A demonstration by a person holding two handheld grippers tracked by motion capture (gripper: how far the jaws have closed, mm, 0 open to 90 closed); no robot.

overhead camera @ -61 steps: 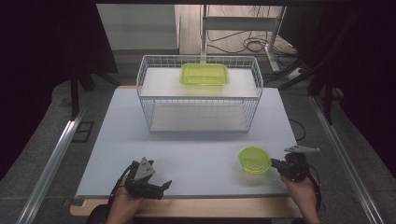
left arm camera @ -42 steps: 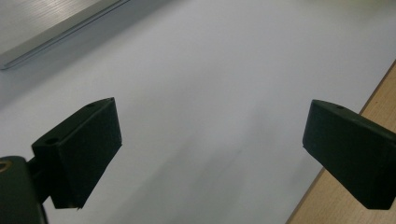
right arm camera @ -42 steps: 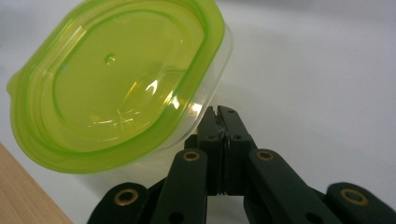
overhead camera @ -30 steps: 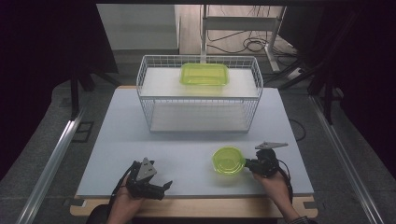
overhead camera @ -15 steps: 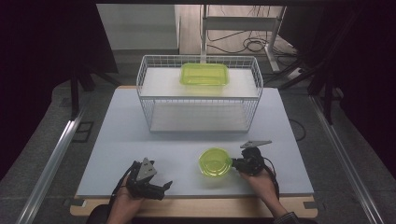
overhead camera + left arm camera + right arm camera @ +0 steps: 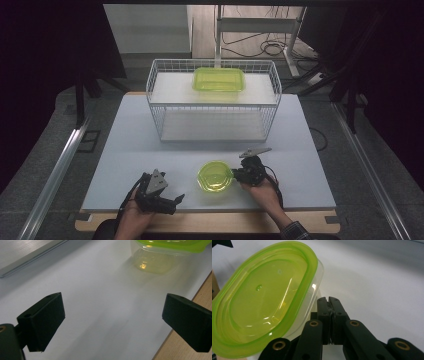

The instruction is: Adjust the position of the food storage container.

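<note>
Since two seconds ago the round green container (image 6: 215,176) has slid leftward across the white table (image 6: 125,140), from near the right edge to the front centre; the right gripper (image 6: 248,172) came with it.

At six o'clock, the left gripper (image 6: 159,192) rests in the person's left hand (image 6: 131,214) at the front edge, unmoved, jaws spread wide with nothing between them. The right gripper sits at the container's three o'clock side — jaws pressed together beside its clear wall; whether they pinch it, I cannot tell.

Two green containers in all: the round one, and a rectangular one (image 6: 219,79) at twelve o'clock atop one white wire rack (image 6: 215,102).
</note>
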